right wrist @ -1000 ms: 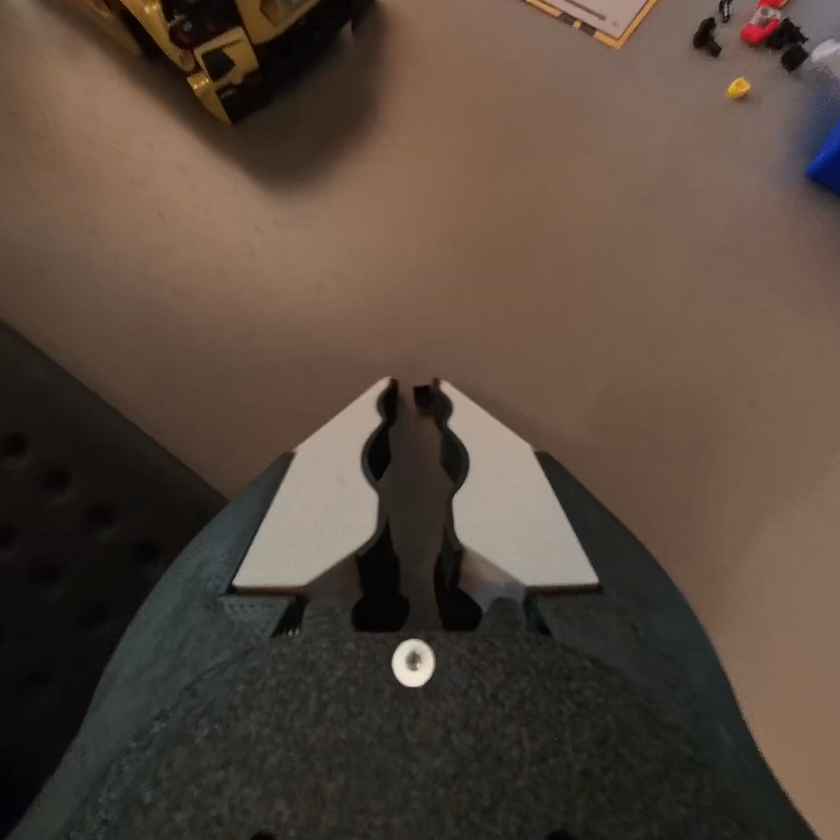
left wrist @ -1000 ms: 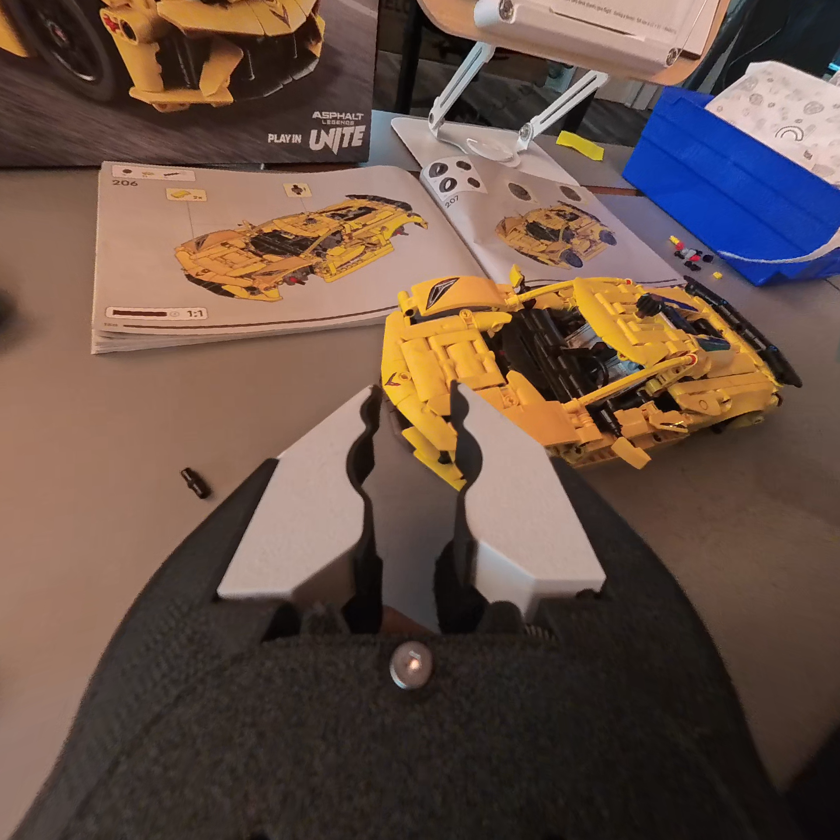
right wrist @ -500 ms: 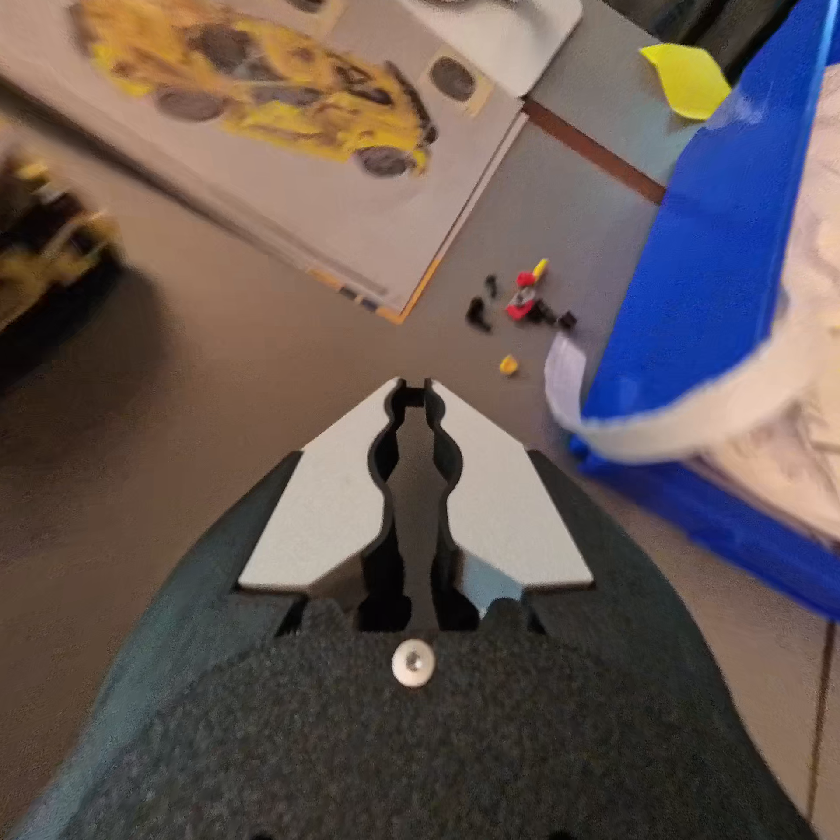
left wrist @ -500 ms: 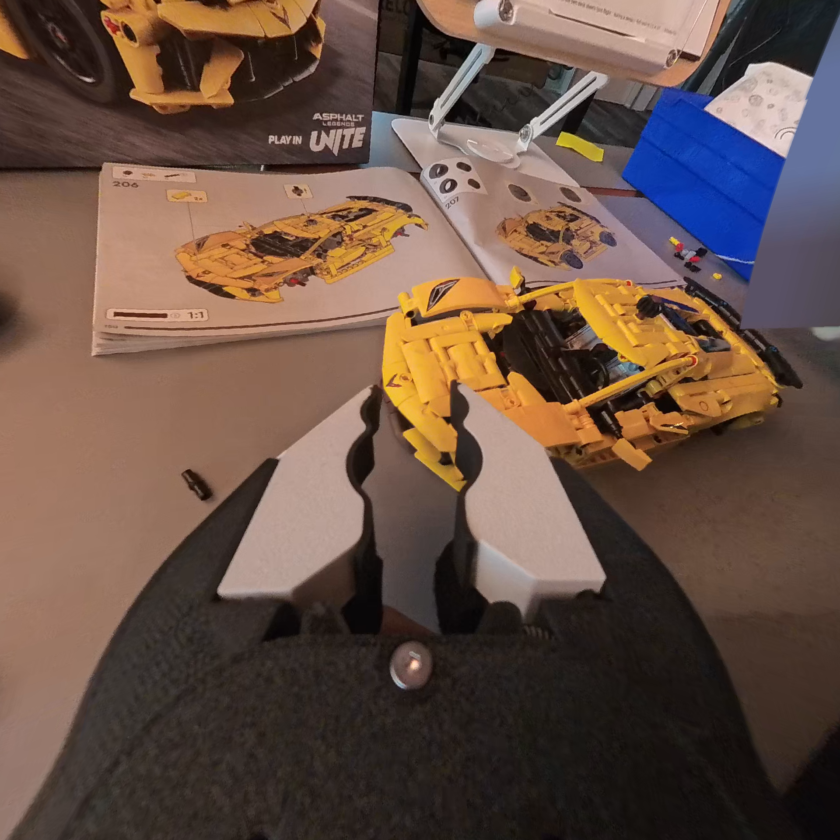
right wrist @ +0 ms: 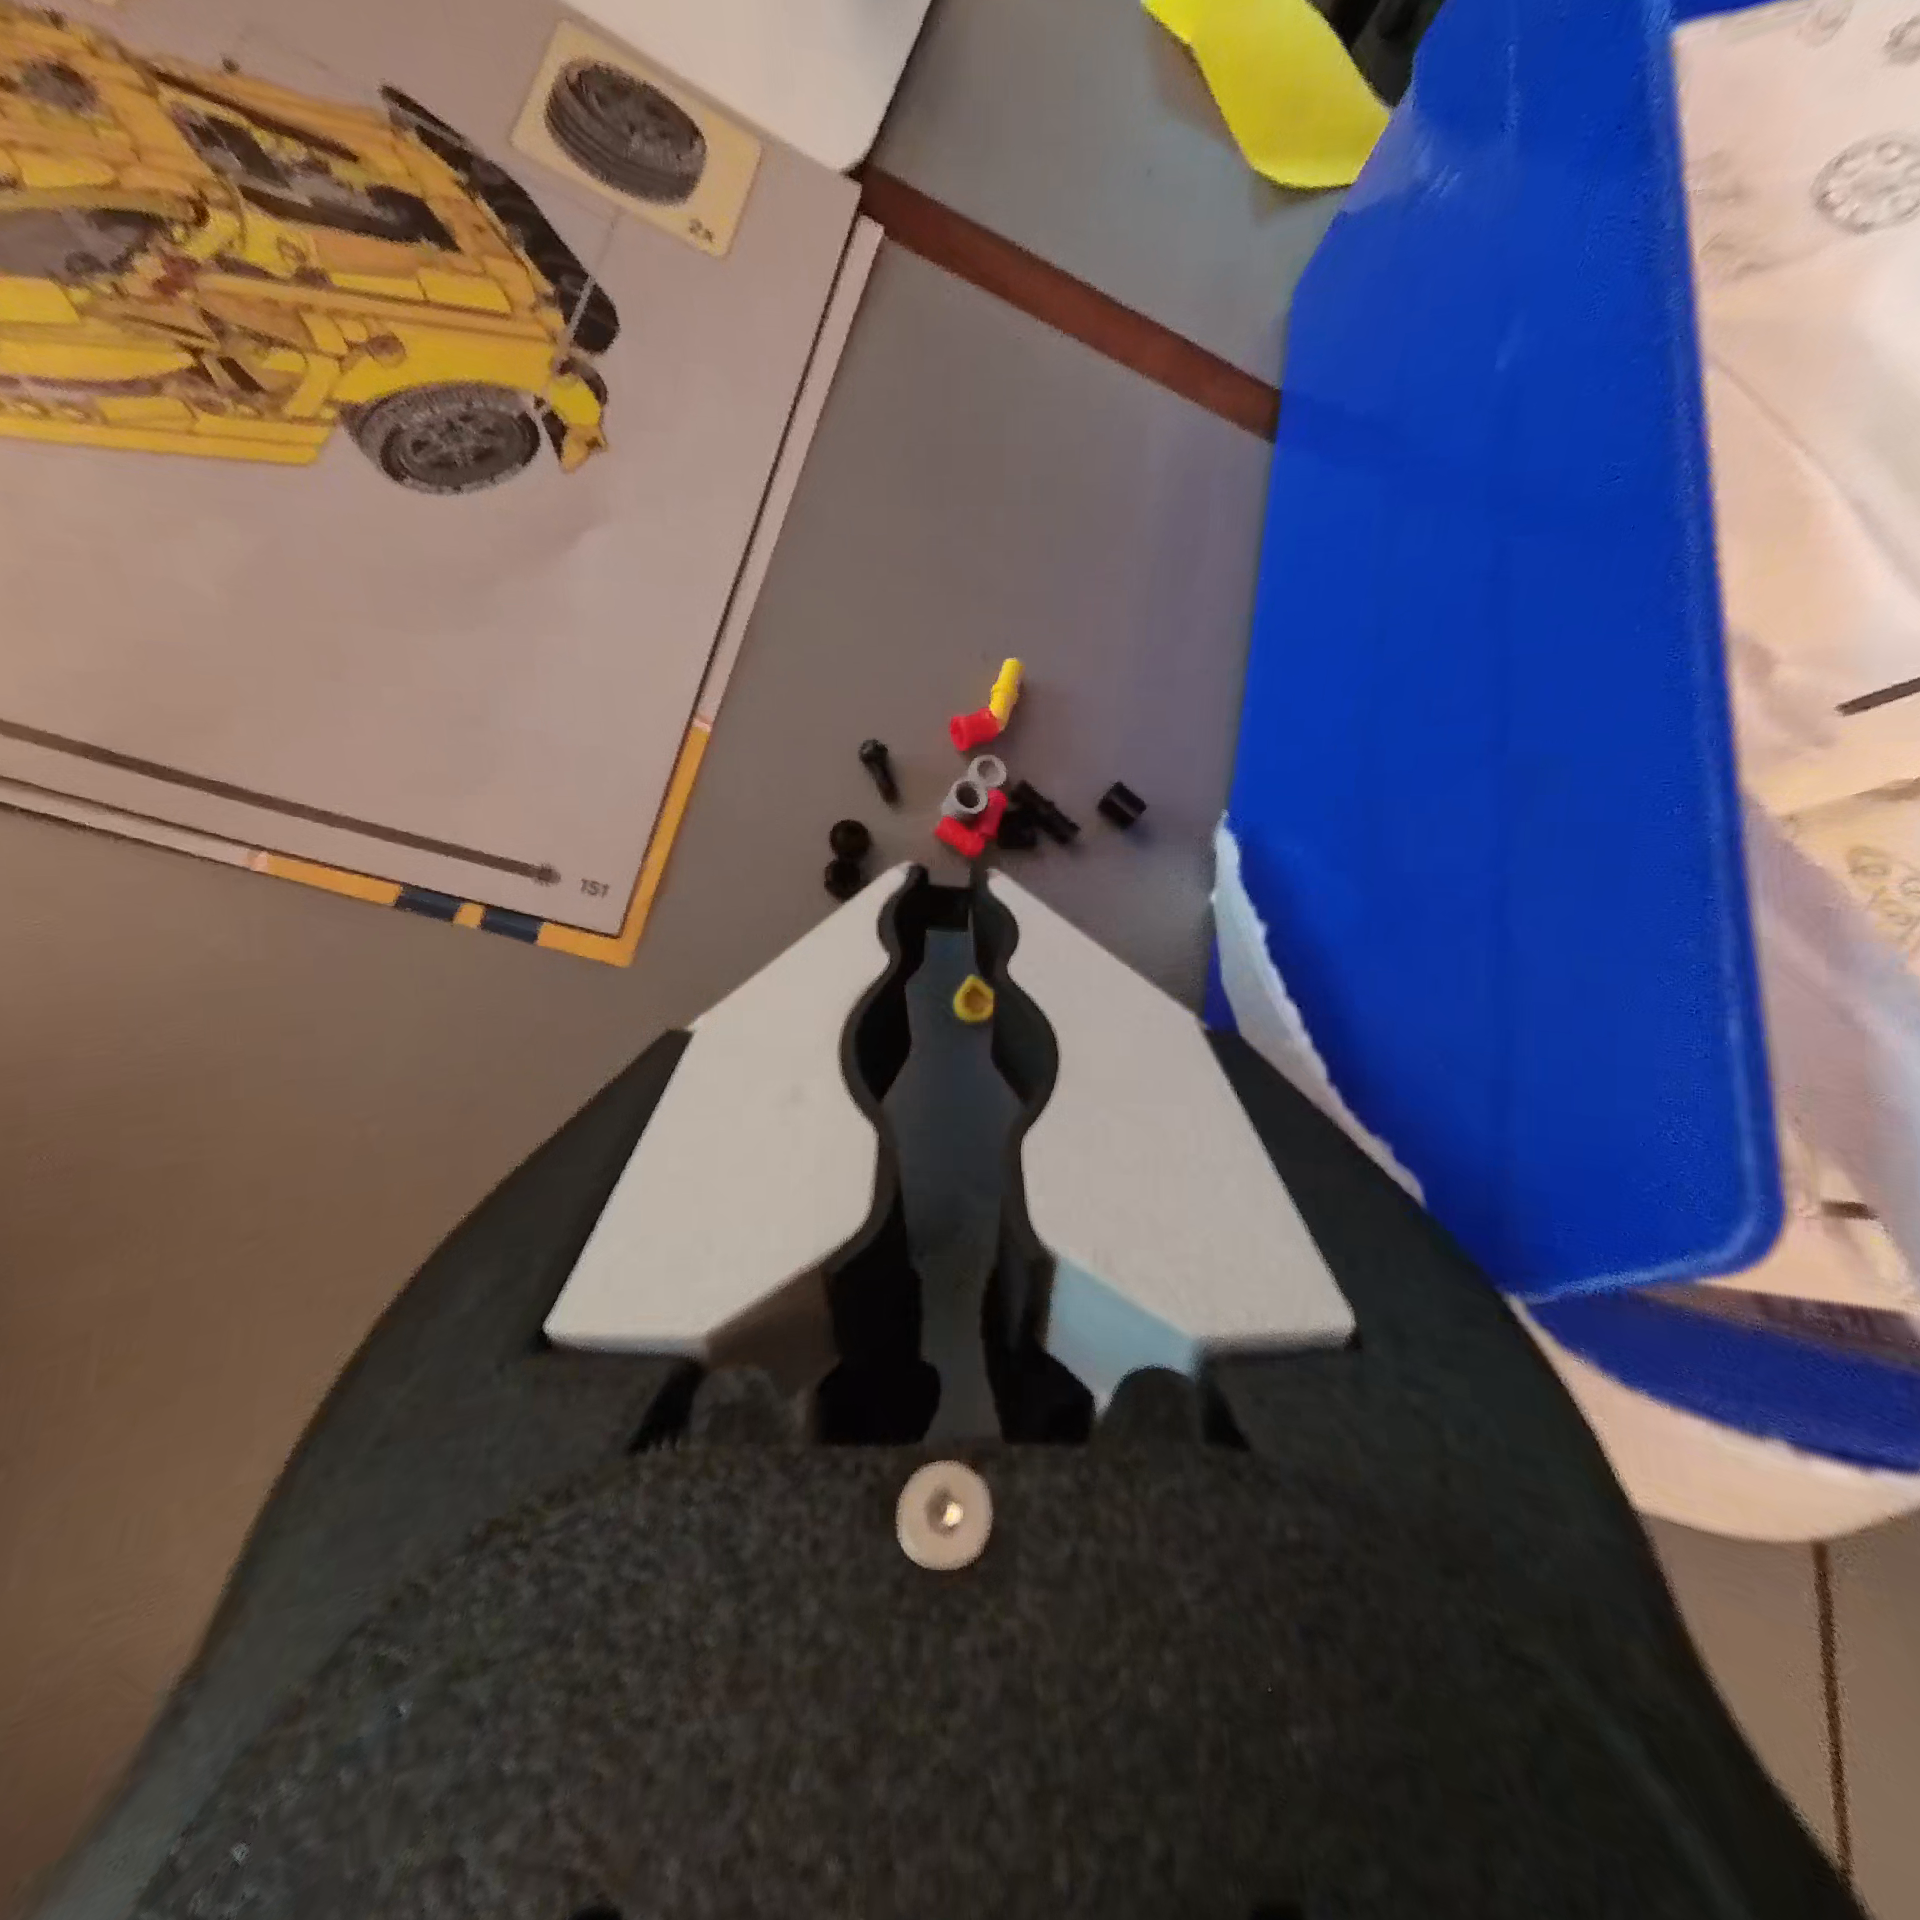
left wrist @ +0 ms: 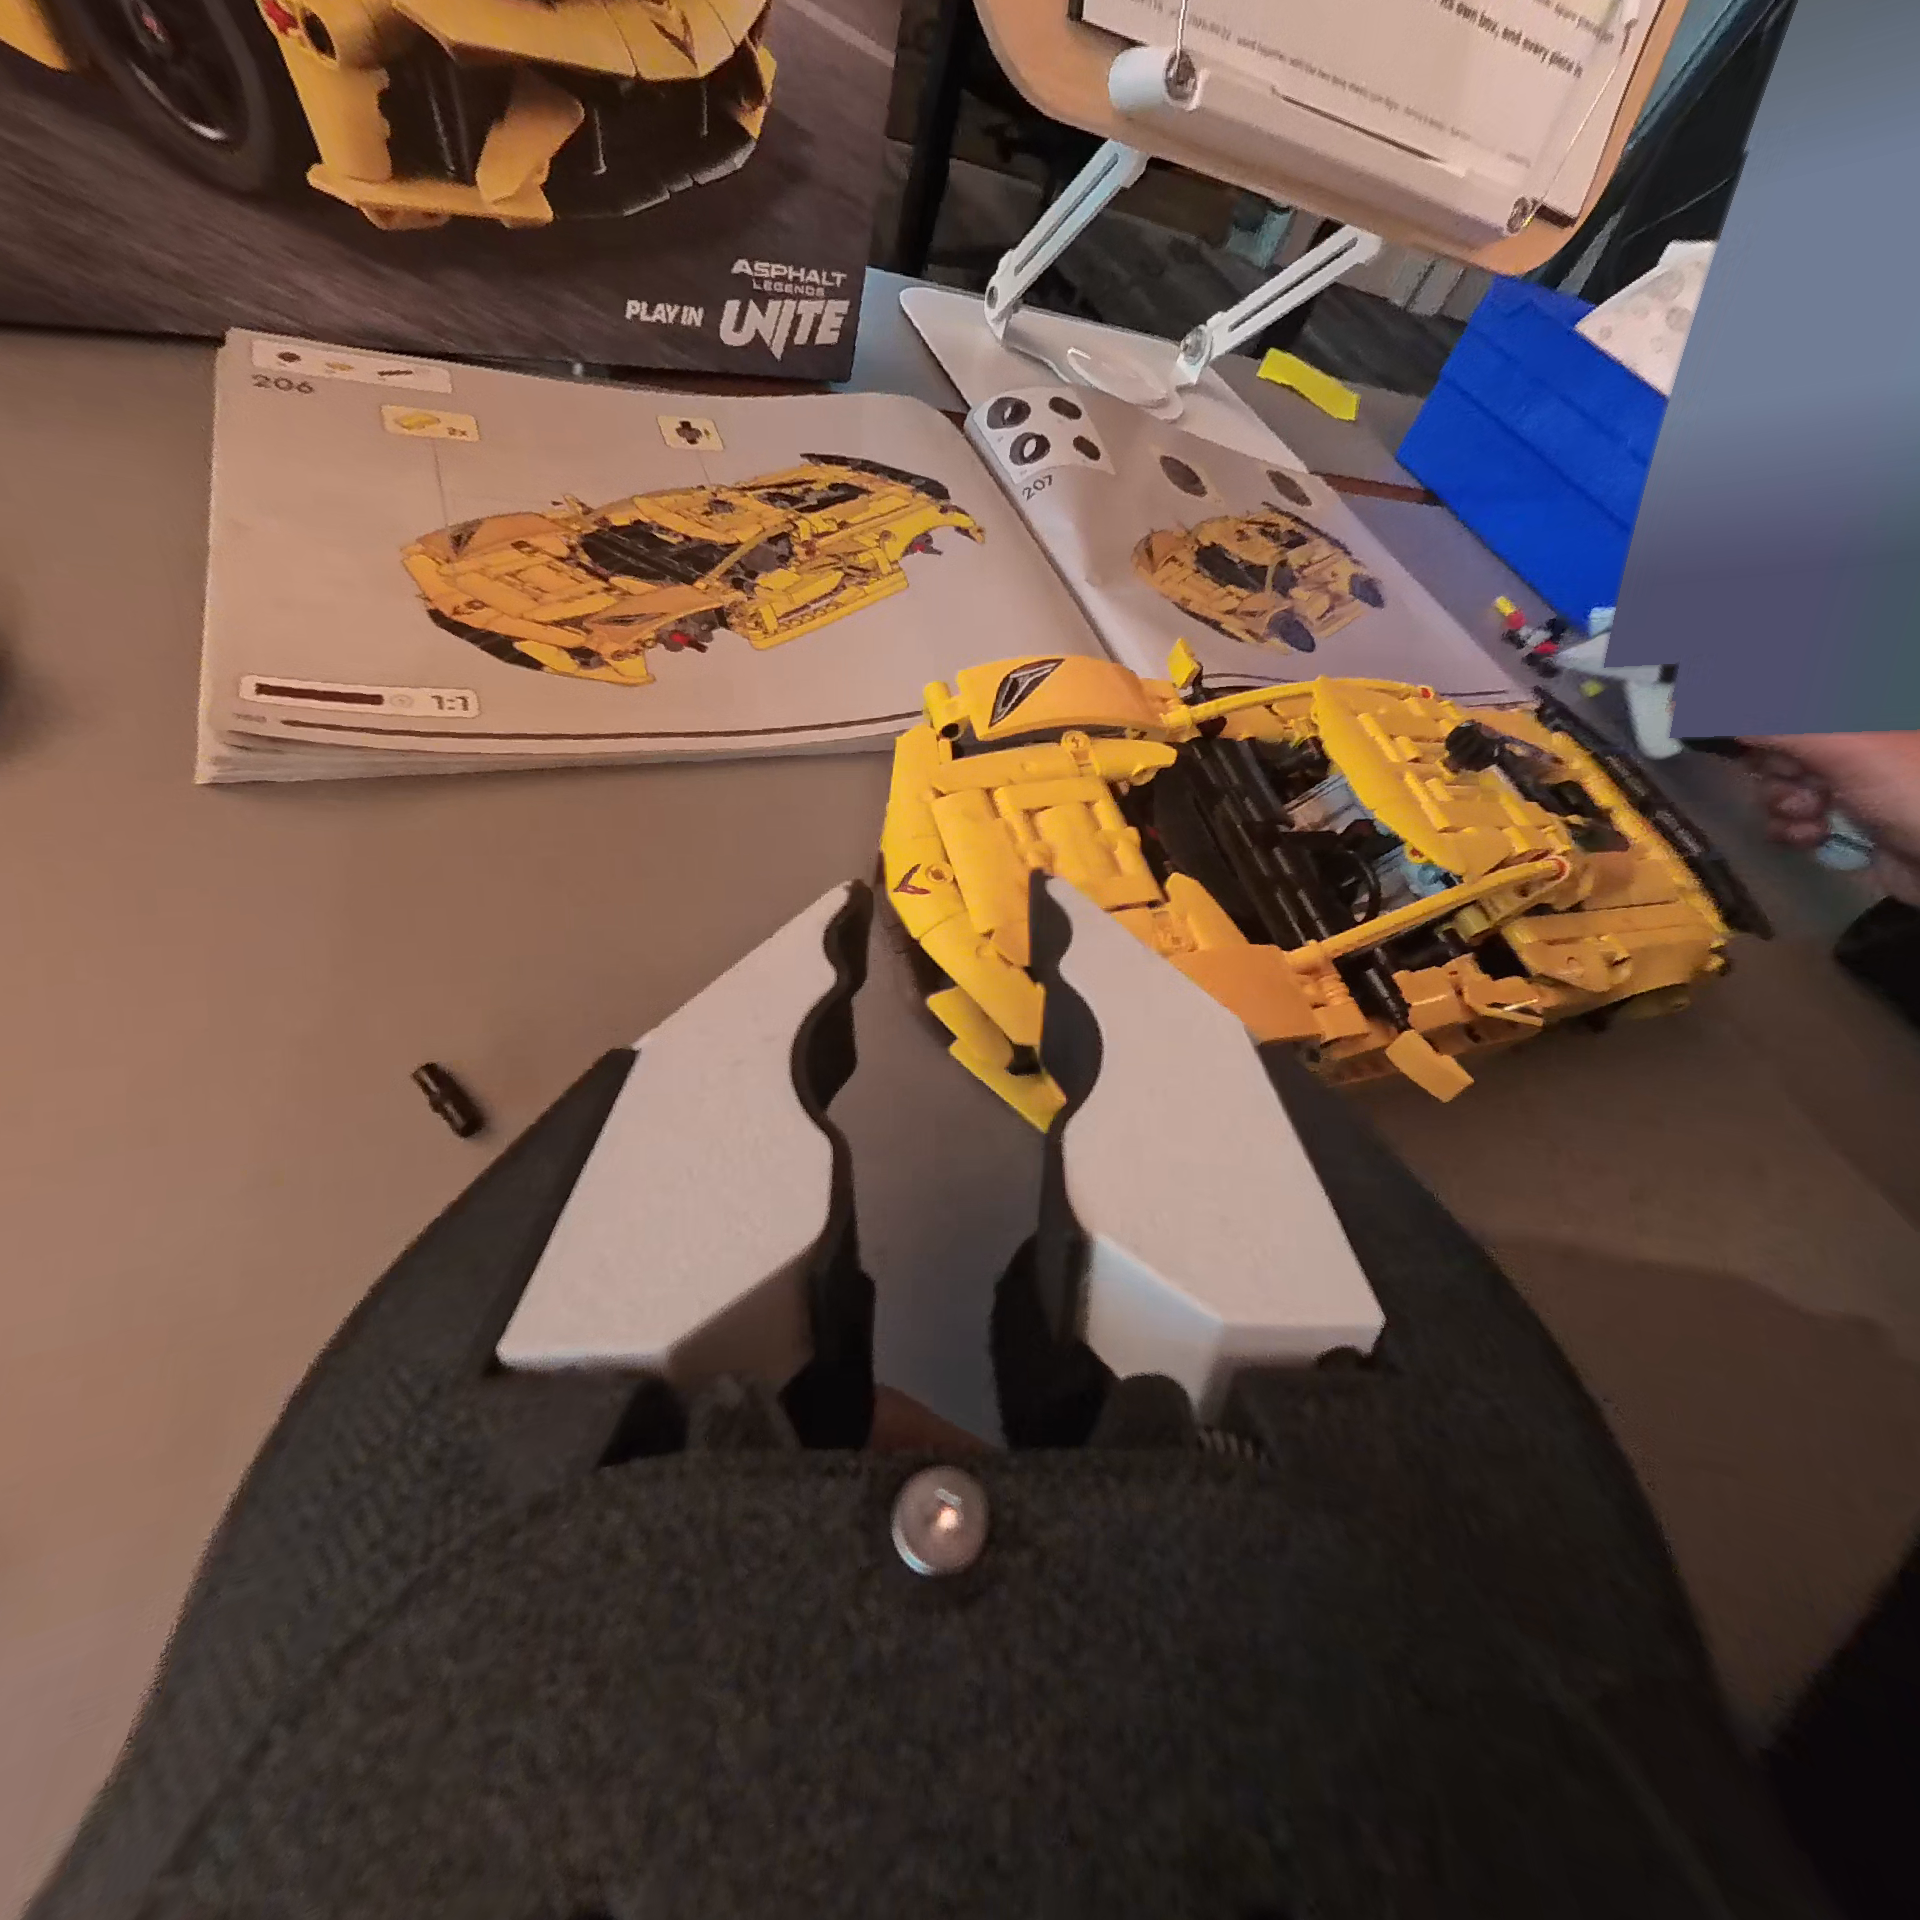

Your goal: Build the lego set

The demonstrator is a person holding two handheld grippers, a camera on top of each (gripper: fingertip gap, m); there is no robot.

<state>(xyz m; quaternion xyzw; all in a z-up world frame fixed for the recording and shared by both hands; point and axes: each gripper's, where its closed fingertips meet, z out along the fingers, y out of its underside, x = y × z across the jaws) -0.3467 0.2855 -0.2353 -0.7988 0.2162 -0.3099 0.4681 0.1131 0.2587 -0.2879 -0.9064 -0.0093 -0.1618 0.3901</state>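
The right claw (right wrist: 943, 883), nearly closed on a small black piece (right wrist: 940, 906), hovers just short of scattered loose parts (right wrist: 987, 790); left claw (left wrist: 951, 894) gapes empty before the yellow car (left wrist: 1299, 862).

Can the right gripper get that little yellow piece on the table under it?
Probably yes. The right gripper hangs right over the little yellow piece, with nothing on top of it. But its jaws look nearly shut, so they'd likely have to open first.

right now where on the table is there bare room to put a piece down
Free: the grey table left of the left gripper, below the instruction booklet, holding only one black pin. Also free: the stretch right of and below the yellow car model. Crowded: the gap between booklet and blue bin, where small loose pieces lie off the right gripper.
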